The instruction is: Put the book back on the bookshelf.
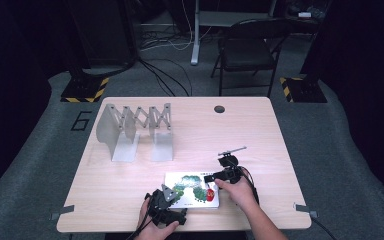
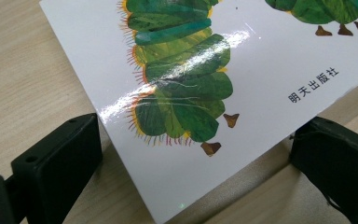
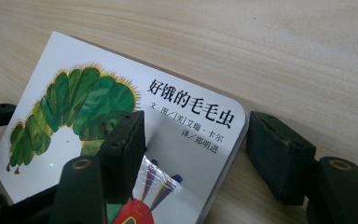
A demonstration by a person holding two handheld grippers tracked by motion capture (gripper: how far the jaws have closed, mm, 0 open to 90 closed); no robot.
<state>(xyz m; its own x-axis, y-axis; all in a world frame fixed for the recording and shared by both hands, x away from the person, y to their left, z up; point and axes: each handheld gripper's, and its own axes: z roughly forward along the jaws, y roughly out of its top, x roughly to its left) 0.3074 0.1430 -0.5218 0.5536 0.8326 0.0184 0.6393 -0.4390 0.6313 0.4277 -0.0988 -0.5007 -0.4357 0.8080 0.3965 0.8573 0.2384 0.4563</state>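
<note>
A white picture book (image 1: 192, 191) with a green caterpillar on its cover lies flat near the table's front edge. My left gripper (image 1: 171, 194) is at the book's near-left corner. In the left gripper view the book (image 2: 242, 93) has that corner between the two spread jaws of the left gripper (image 2: 193, 182), and neither jaw touches it. My right gripper (image 1: 214, 178) is at the book's right side. In the right gripper view the right gripper (image 3: 196, 149) straddles the rounded corner of the book (image 3: 186, 121), one jaw over the cover, the other on the table beside it. Both are open.
A folding metal rack (image 1: 135, 129) stands on the wooden table (image 1: 240, 130) at the back left. A round cable hole (image 1: 219, 109) is near the far edge. A dark folding chair (image 1: 247, 47) stands beyond the table. Bare wood surrounds the book.
</note>
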